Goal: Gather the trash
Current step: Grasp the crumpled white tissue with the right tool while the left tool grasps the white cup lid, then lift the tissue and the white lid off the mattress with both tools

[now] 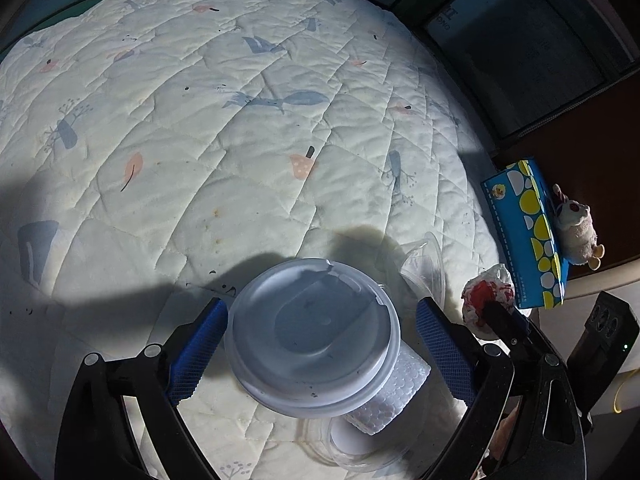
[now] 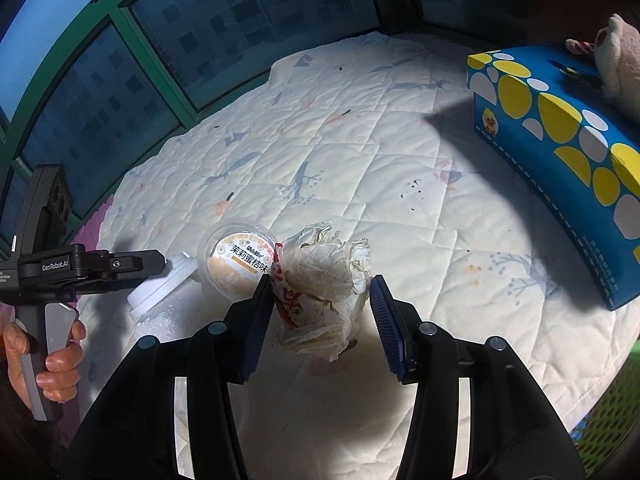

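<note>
A white foam cup with a plastic lid (image 1: pixel 314 336) stands on the quilted mat between the open fingers of my left gripper (image 1: pixel 320 344); the pads stand a little off its sides. It also shows in the right wrist view (image 2: pixel 160 288). A crumpled paper wrapper with red print (image 2: pixel 324 292) lies between the open fingers of my right gripper (image 2: pixel 320 328); the left pad is at its edge. It shows in the left wrist view (image 1: pixel 488 296). A clear plastic dessert cup with a printed label (image 2: pixel 238 260) lies beside the wrapper.
The white quilted mat (image 1: pixel 200 140) covers the floor up to green-framed windows (image 2: pixel 120 40). A blue and yellow box (image 2: pixel 560 140) with a plush toy (image 2: pixel 620 52) on it lies at the right. A clear plastic lid (image 1: pixel 352 448) lies under the foam cup.
</note>
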Action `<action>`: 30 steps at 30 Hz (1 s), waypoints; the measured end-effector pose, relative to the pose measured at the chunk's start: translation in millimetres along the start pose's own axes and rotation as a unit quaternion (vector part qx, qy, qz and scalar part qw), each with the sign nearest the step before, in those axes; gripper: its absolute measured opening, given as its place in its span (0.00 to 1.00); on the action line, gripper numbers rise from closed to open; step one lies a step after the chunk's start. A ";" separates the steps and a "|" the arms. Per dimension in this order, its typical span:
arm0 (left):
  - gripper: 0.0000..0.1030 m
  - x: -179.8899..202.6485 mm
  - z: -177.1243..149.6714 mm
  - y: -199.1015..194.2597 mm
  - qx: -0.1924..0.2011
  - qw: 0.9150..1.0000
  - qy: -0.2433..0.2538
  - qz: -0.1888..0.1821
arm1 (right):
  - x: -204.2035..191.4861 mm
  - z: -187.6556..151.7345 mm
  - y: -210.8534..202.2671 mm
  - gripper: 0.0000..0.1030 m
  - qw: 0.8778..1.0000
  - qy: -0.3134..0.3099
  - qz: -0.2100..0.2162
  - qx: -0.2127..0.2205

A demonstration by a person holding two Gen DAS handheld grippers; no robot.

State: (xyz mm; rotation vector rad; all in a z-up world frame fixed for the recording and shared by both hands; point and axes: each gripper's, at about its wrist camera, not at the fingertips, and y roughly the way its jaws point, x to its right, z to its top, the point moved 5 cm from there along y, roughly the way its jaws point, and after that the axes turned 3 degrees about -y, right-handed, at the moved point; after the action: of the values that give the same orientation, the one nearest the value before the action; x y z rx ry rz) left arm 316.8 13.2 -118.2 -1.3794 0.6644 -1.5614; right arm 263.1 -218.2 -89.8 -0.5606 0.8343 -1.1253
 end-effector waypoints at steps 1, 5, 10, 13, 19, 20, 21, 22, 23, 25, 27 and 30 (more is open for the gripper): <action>0.89 -0.5 -0.1 0.0 0.000 1.000 -0.001 0.000 | 0.4 -0.8 -1.6 0.49 1.000 0.001 0.000 0.001; 0.84 -2.4 -0.4 2.3 -0.004 1.000 -0.004 -0.002 | 1.5 -4.7 -7.0 0.49 1.000 0.007 0.003 0.003; 0.80 -5.6 -0.7 5.5 -0.006 1.000 -0.009 0.001 | -0.1 -10.4 -14.5 0.49 1.000 0.002 0.001 0.007; 0.80 -4.7 -2.1 4.5 -0.002 1.000 -0.003 0.005 | -0.5 -14.8 -20.4 0.49 1.000 -0.001 -0.002 0.009; 0.80 -6.3 -1.0 5.0 0.000 1.000 -0.012 0.007 | 4.2 -21.6 -29.0 0.49 1.000 0.005 -0.005 0.012; 0.80 -6.8 -1.0 4.7 0.001 1.000 -0.014 0.006 | 5.2 -22.9 -30.8 0.49 1.000 0.007 -0.005 0.012; 0.80 -6.7 -0.9 3.6 0.003 1.000 -0.016 0.005 | 5.8 -24.2 -32.7 0.49 1.000 0.007 -0.006 0.013; 0.80 -6.4 -1.6 1.8 0.005 1.000 -0.015 0.005 | 6.4 -25.6 -35.2 0.49 1.000 0.008 -0.006 0.014; 0.80 -5.7 -2.4 -0.9 0.010 1.000 -0.013 0.006 | 7.7 -26.8 -38.2 0.49 1.000 0.010 -0.007 0.016; 0.80 -3.7 -4.4 -7.4 0.019 1.000 -0.009 0.010 | 10.2 -29.8 -43.8 0.49 1.000 0.015 -0.006 0.018; 0.80 -0.2 -7.0 -15.4 0.028 1.000 -0.006 0.006 | 12.4 -33.7 -50.1 0.49 1.000 0.018 -0.007 0.021; 0.80 7.0 -13.1 -30.1 0.044 0.999 0.001 0.005 | 15.5 -41.4 -60.4 0.49 0.999 0.019 -0.009 0.023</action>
State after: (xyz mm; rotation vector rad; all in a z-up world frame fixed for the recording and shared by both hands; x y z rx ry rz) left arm 296.2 17.7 -92.0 -1.3082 0.5966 -1.5649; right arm 199.1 -253.1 -72.7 -0.5102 0.8359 -1.1728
